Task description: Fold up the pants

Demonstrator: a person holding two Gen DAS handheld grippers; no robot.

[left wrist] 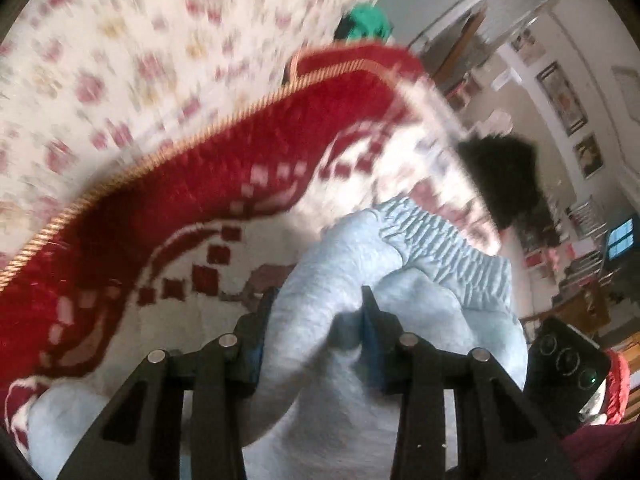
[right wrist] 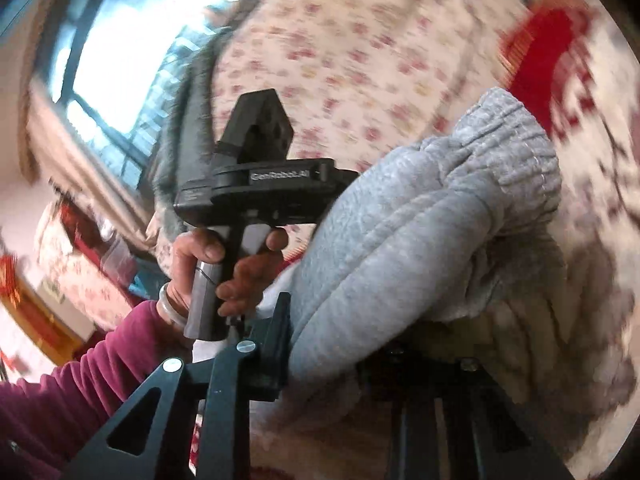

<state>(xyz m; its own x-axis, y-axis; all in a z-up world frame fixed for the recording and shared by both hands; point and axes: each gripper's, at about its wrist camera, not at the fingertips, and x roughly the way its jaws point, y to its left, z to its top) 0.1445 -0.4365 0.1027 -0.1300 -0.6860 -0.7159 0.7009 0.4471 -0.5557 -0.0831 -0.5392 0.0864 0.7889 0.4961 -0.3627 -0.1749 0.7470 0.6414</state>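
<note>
The light grey-blue fleece pants (left wrist: 400, 280) are bunched up over a red and white patterned blanket (left wrist: 200, 208). Their ribbed waistband (left wrist: 448, 236) shows at the far side. My left gripper (left wrist: 316, 316) is shut on a thick fold of the pants, cloth filling the space between its fingers. In the right wrist view the pants (right wrist: 420, 232) hang in a thick roll with a ribbed cuff (right wrist: 516, 128) at the top. My right gripper (right wrist: 332, 332) is shut on the pants; its right finger is hidden under the cloth. The left gripper's body (right wrist: 260, 184) and the hand holding it show just to the left.
A floral cream sheet (left wrist: 140, 60) covers the bed beyond the blanket. A green cloth (left wrist: 368, 20) and a black fuzzy item (left wrist: 504, 172) lie at the bed's far edge. The right gripper's body (left wrist: 568, 368) is at the lower right. A window (right wrist: 120, 48) is behind.
</note>
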